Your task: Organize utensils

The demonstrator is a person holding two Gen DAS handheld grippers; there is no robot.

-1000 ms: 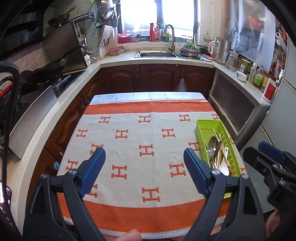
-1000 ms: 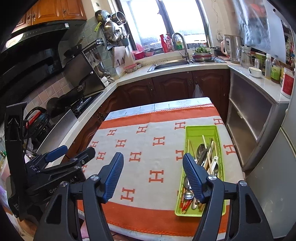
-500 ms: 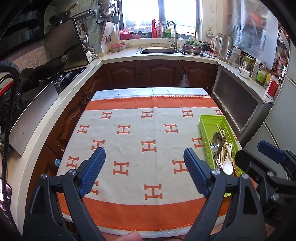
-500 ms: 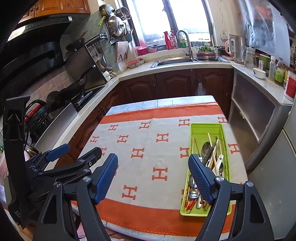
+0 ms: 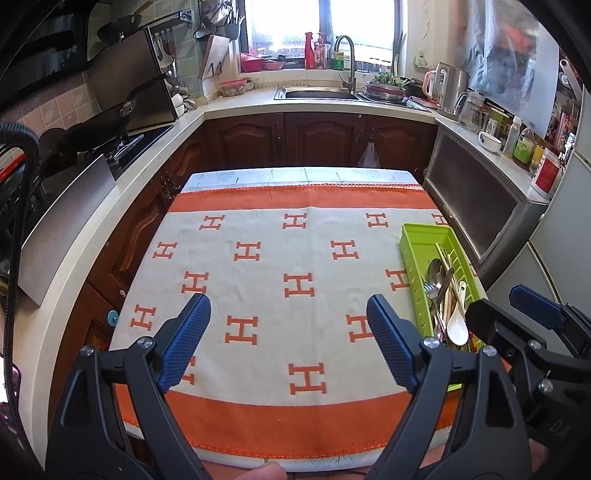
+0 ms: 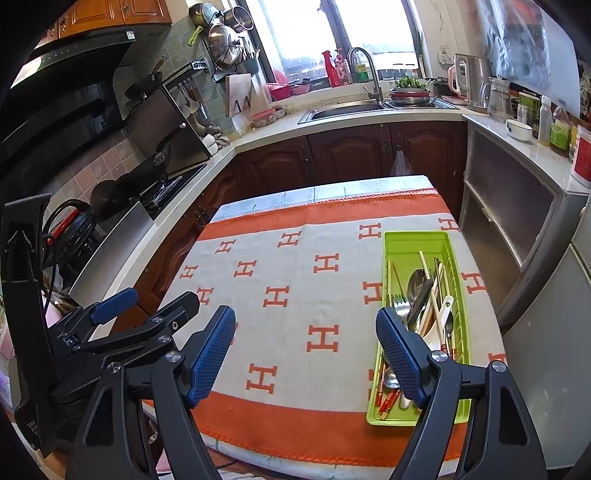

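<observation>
I hold both grippers over the near edge of the cloth (image 5: 258, 258), my left gripper (image 5: 288, 339) and right gripper (image 6: 306, 350) each wide open with nothing between the pads. The green tray (image 6: 417, 242) of utensils (image 6: 424, 295) lies just ahead of my right gripper's right finger, and right of the left gripper.

A bright window (image 5: 321, 22) behind the sink (image 5: 317, 94) floods the kitchen with daylight. Dark wooden cabinets (image 5: 317, 140) run under pale counters (image 5: 236, 105). Pans (image 6: 221, 44) hang on the tiled wall (image 6: 92, 166); right, probably a fridge (image 6: 554, 369).
</observation>
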